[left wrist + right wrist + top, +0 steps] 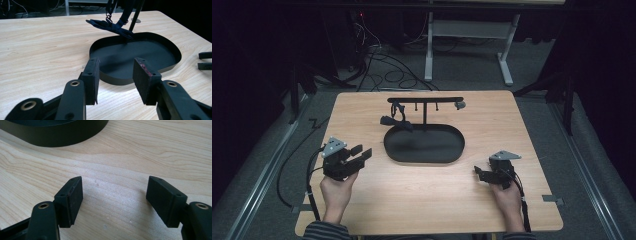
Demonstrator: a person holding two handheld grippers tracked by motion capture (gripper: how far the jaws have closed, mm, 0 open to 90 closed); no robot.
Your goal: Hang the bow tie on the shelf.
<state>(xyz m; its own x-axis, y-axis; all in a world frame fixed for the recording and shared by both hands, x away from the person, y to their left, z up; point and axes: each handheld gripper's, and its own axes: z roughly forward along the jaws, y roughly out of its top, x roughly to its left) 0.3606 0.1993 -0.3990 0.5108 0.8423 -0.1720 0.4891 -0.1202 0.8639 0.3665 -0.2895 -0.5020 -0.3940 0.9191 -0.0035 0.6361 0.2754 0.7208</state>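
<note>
- High view: a person sits at a light wooden table (377, 200), one handheld gripper in each hand, forearms coming in from the bottom edge.
- At the table's middle stands a black stand: an oval tray (424, 144) with a thin upright post and a crossbar (425, 99) with small hooks.
- A dark strap (395, 120) hangs from the crossbar's left part and drapes onto the tray's rear left rim. In the left gripper view it shows as a flat band (110, 26) with a small metal clasp, its loose end lying across the tray rim.
- The left gripper (360, 154) rests left of the tray, near it but not touching, jaws spread apart and empty, aimed at the tray. Its pads (91, 77) frame the tray's near wall.
- The right gripper (478, 173) sits right of and nearer the person than the tray, well apart from the strap. Its jaws stand wide apart with nothing between them, bare wood below.
- The strap is untouched.
- Judged from its drape, the strap is soft, limp and light; it will sag and swing when lifted, and may snag on its hook.
- The best hold looks like the flat band just below the clasp, pinched across its width; the metal clasp itself may slip between the pads.
</note>
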